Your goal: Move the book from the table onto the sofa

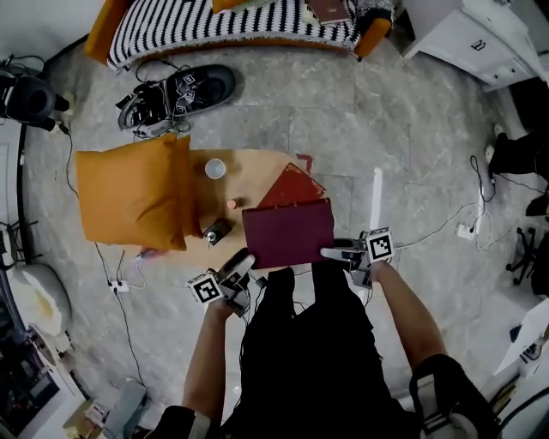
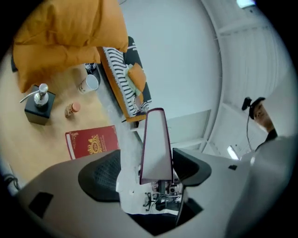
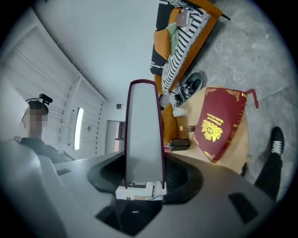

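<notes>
A dark maroon book (image 1: 287,231) hangs level above the table, held from the near side by both grippers. My left gripper (image 1: 244,264) is shut on its near left corner, my right gripper (image 1: 340,253) on its near right corner. In the left gripper view the book's page edge (image 2: 156,148) stands between the pads of the left gripper (image 2: 153,173). The right gripper view shows the same book (image 3: 144,135) clamped in the right gripper (image 3: 144,179). The sofa (image 1: 240,24), orange with a striped black-and-white cover, stands at the far side of the room.
A second, red book (image 1: 293,187) with gold print lies on the wooden table (image 1: 253,167), beside a white cup (image 1: 215,169), a small orange bottle (image 1: 232,204), a black pump bottle (image 1: 214,231) and a large orange cushion (image 1: 133,201). Black gear (image 1: 176,94) and cables lie on the floor before the sofa.
</notes>
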A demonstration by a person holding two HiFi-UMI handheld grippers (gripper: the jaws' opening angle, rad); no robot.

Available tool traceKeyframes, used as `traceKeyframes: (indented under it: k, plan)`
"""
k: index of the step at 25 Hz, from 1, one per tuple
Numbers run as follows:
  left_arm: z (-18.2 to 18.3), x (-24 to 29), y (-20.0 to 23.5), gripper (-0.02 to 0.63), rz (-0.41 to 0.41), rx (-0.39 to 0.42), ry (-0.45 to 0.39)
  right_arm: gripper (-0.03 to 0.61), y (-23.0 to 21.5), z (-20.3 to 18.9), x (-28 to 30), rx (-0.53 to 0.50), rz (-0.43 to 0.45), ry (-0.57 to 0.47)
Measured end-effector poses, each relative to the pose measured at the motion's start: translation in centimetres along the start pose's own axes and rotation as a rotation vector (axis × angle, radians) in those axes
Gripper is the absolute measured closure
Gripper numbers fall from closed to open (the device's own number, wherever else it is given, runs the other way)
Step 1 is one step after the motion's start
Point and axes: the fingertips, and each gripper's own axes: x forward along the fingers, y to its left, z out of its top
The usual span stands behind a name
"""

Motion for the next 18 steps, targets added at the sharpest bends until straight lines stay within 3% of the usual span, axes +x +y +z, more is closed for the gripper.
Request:
traceKeyframes:
  k: [3, 6, 12, 16, 18]
  plan:
    - [0.7, -0.7, -3.9, 0.272, -0.184, -0.083, -0.015, 0.351, 2.9, 0.0, 0.8, -0.036, 0.019, -0.031]
    - [0.5, -1.0, -7.1, 0.272, -0.322, -0.088, 0.035, 0.350, 5.3, -0.5, 1.8, -0.074, 0.027, -0.042]
    - [-0.6, -2.4, -10.7, 0.275, -0.388, -0.024, 0.101, 0.350, 9.2, -2.3, 2.9, -0.140, 0.058, -0.142]
    - [-1.0, -3.2, -11.8, 0.368, -0.410, -0.014, 0.078, 0.350, 10.9, -3.0, 2.0, -0.176, 0.053, -0.247]
    - [-1.3, -3.7, -11.8, 0.370, -0.406, -0.017, 0.077, 0.350, 11.4, -3.5, 2.0, -0.187, 0.054, -0.285]
